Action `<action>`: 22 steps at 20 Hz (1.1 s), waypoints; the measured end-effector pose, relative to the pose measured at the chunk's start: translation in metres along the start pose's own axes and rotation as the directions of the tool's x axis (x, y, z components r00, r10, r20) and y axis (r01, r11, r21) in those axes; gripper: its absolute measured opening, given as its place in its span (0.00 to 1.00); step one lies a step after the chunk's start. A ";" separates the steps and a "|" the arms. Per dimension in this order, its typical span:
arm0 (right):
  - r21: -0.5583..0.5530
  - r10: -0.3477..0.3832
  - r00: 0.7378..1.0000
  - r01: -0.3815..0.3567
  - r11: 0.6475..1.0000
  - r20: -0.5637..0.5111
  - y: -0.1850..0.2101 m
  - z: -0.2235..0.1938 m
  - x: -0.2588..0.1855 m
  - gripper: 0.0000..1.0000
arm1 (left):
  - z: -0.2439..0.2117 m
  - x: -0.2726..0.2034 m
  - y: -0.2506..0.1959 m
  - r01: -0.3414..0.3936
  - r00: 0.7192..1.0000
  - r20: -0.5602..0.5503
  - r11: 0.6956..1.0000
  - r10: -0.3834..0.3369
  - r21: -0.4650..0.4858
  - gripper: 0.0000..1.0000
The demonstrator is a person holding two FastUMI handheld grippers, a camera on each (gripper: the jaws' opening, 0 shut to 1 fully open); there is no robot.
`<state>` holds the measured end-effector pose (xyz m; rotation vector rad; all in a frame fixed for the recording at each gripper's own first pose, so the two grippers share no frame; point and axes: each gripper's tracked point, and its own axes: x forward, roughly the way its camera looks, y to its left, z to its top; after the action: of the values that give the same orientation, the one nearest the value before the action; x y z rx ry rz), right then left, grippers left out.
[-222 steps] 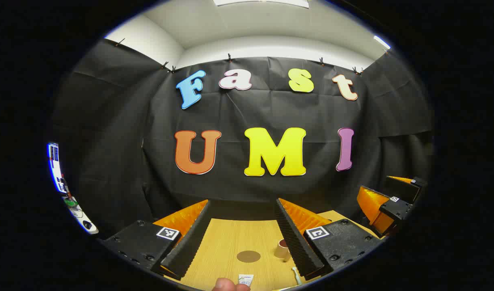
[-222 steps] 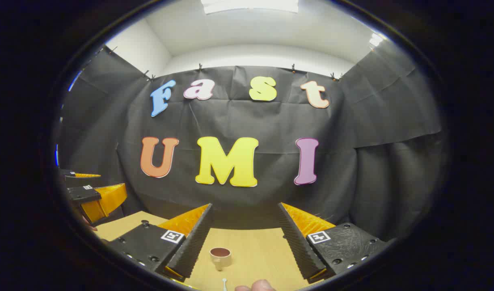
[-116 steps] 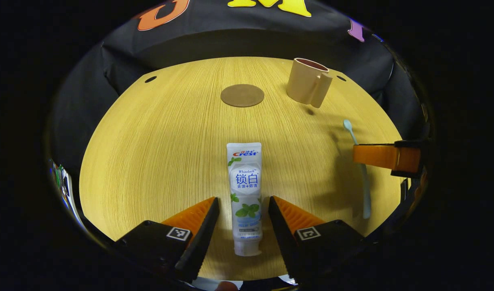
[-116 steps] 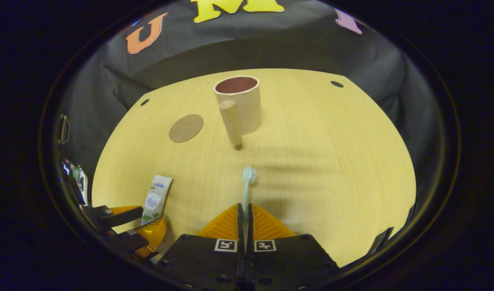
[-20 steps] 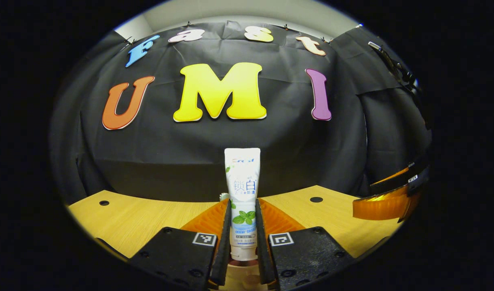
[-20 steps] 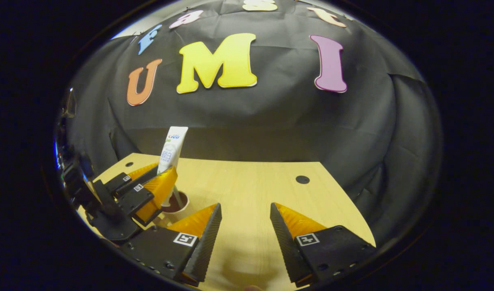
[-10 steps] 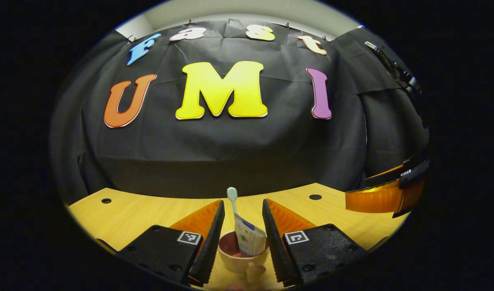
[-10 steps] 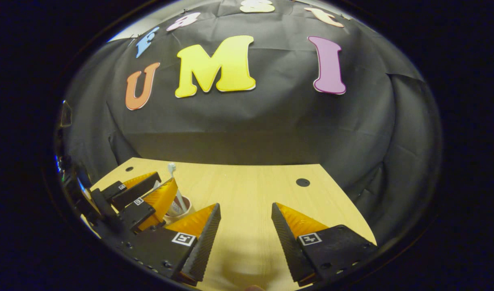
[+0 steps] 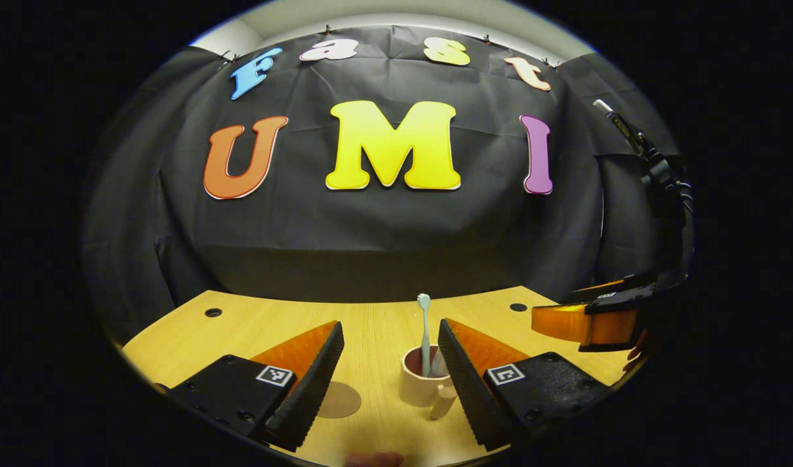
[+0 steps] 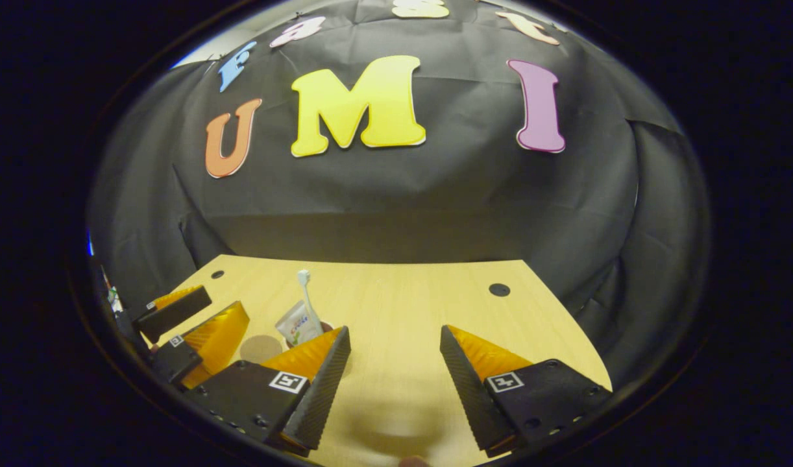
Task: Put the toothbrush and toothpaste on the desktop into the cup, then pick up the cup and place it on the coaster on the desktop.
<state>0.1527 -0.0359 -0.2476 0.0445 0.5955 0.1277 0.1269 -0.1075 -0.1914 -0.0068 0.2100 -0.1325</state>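
Since half a second ago, your left gripper [image 9: 389, 353] has pulled back from the cup [image 9: 420, 386] and spread its fingers wider, and the toothpaste [image 10: 295, 327] that it gripped a second ago now sits inside the cup. In the left gripper view, the cup stands upright on the wooden desktop [image 9: 254, 327] between your left gripper's two parted fingers, closer to the right finger, with its handle turned toward you. Nothing is held between those fingers. The toothbrush [image 9: 424, 331] stands nearly upright in the cup, bristle head at the top, rising above the fingertips. The round brown coaster [image 9: 339, 400] lies flat on the desktop just left of the cup, partly hidden behind the left finger, and the cup does not rest on it.

Your right gripper [image 10: 394, 353] hangs over bare desktop with its fingers spread wide and nothing between them. In the right gripper view, the cup is largely hidden behind your right gripper's left finger; the toothpaste tube and toothbrush lean out of it, just past that fingertip. The coaster shows to the left of the cup, and the left gripper sits farther left, near the edge of that view. In the left gripper view, the right gripper shows far to the right, above the desktop's edge.
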 end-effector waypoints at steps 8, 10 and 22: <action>-0.031 0.022 0.989 -0.026 0.999 -0.145 0.053 -0.007 -0.005 0.90 | 0.023 -0.045 0.060 -0.087 0.995 -0.057 0.995 0.084 -0.048 0.93; -0.036 0.025 0.980 -0.033 0.999 -0.196 0.067 -0.013 -0.003 0.91 | 0.032 -0.054 0.077 -0.106 0.993 -0.050 0.994 0.104 -0.038 0.93; -0.023 -0.031 0.852 0.022 0.999 -0.523 0.099 -0.066 0.048 0.94 | 0.040 -0.085 0.161 -0.233 0.970 -0.088 0.971 0.227 -0.062 0.93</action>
<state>0.1443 0.0690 -0.3214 -0.0159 1.1446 0.1175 0.0741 0.0626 -0.1385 -0.0482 0.2940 0.1066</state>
